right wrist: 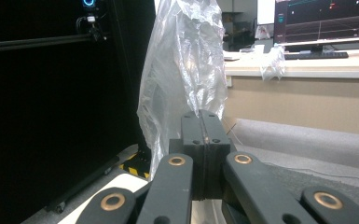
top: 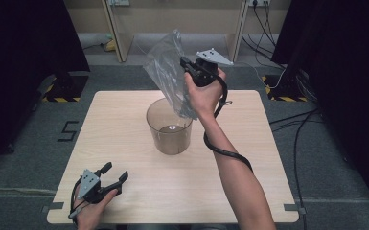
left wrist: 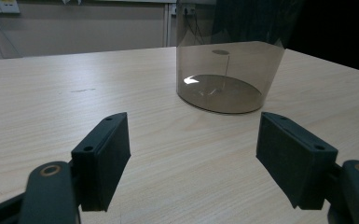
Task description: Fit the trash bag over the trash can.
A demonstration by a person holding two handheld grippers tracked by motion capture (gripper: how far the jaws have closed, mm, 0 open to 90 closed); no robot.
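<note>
High view is showing the right claw (top: pixel 187 63) lifted above the far half of the desk (top: pixel 124 115), its jaws clenched on a clear plastic bag (top: pixel 167 72) that is hanging down toward a smoky translucent bin (top: pixel 169 127) standing upright near the desk's middle. The bag's lower end is dangling at the bin's far rim, apparently just over or barely inside the mouth; I cannot tell whether it is touching the rim. Holding the bag high by one edge is probably letting it hang straight and loosen, so that it can be fed down into the bin as a liner. Right gripper view is confirming the grip: the two black jaws are pressing flat together with a pinch of the crumpled bag (right wrist: pixel 186 60) caught between them and the rest rising ahead. Meanwhile the left claw (top: pixel 116 173) is resting low at the near left corner of the desk, released, with nothing between its spread jaws; left gripper view is looking across bare wood at the bin (left wrist: pixel 228 74), as if waiting to steady it or help spread the bag.
</note>
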